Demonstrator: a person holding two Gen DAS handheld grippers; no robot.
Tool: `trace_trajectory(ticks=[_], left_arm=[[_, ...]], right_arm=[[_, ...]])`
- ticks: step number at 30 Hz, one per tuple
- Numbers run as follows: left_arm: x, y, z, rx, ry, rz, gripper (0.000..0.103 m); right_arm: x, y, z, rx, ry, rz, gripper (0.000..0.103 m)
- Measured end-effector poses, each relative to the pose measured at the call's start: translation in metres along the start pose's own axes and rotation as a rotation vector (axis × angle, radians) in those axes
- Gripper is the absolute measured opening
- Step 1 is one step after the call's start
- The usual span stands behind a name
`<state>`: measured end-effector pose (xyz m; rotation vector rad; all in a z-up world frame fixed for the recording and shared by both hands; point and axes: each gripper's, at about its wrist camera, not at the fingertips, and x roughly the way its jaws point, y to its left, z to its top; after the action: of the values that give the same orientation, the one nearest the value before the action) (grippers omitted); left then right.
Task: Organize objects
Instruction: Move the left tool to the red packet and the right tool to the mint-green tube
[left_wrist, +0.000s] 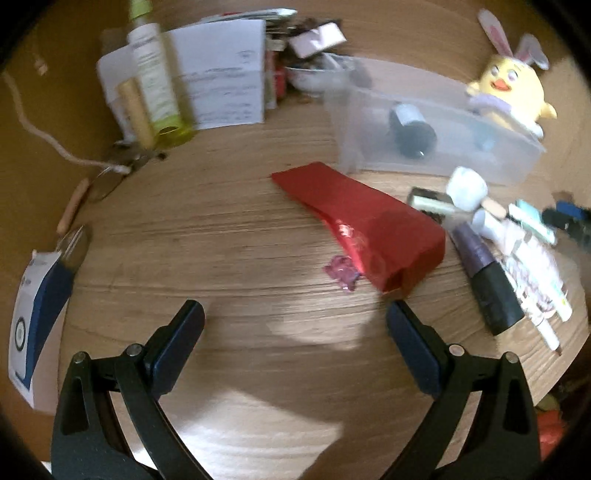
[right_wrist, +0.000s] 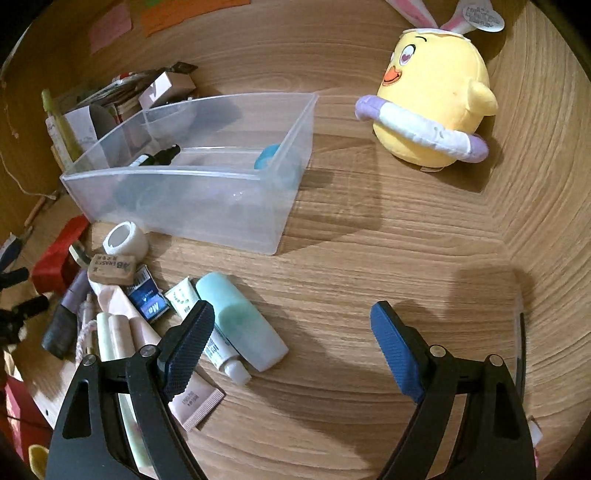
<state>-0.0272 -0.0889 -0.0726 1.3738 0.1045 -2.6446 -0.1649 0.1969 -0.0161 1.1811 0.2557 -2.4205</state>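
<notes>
Just left of your right gripper (right_wrist: 291, 332), beside its left fingertip, lies the mint-green bottle (right_wrist: 242, 321) at the edge of a heap of tubes, with the clear plastic bin (right_wrist: 184, 195) further ahead. Both jaws stand wide with nothing between them. Your left gripper (left_wrist: 295, 325) is equally spread and empty over bare wood, the red pouch (left_wrist: 364, 225) just ahead of its right fingertip. You look to be at the approach step, nothing picked yet. Next, shift the right gripper leftward to straddle the bottle across its width, then close.
</notes>
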Motion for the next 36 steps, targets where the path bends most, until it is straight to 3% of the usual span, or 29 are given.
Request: trace_trajectory(ticks=[7,14,19,22,26,34,36], left_arm=[[-0.008,-0.017,0.025,-0.016,-0.055,-0.090,0.100],[0.029,-0.038,0.045,0.003,0.002,-0.108,0.100],[0.033,-0.043,0.048,0.020,0.013,-0.105,0.100],[0.033,-0.037,0.046,0.010,0.015,-0.100,0.098],[0.029,-0.022,0.036,0.003,0.013,-0.091,0.082],[0.009,-0.002,0.020,-0.033,-0.011,-0.102,0.081],[0.007,-0.004,0.024,-0.034,-0.024,-0.095,0.085]], right_arm=[[0.000,0.000,-0.002,-0.042,0.003,-0.002,0.085],[0.008,0.000,0.007,-0.073,0.033,0.026,0.083],[0.015,0.008,0.011,-0.108,0.054,0.059,0.083],[0.021,0.009,0.011,-0.121,0.071,0.057,0.073],[0.022,0.007,0.010,-0.116,0.071,0.044,0.060],[0.015,-0.001,0.004,-0.105,0.054,0.030,0.044],[0.013,-0.003,0.002,-0.099,0.046,0.028,0.041]])
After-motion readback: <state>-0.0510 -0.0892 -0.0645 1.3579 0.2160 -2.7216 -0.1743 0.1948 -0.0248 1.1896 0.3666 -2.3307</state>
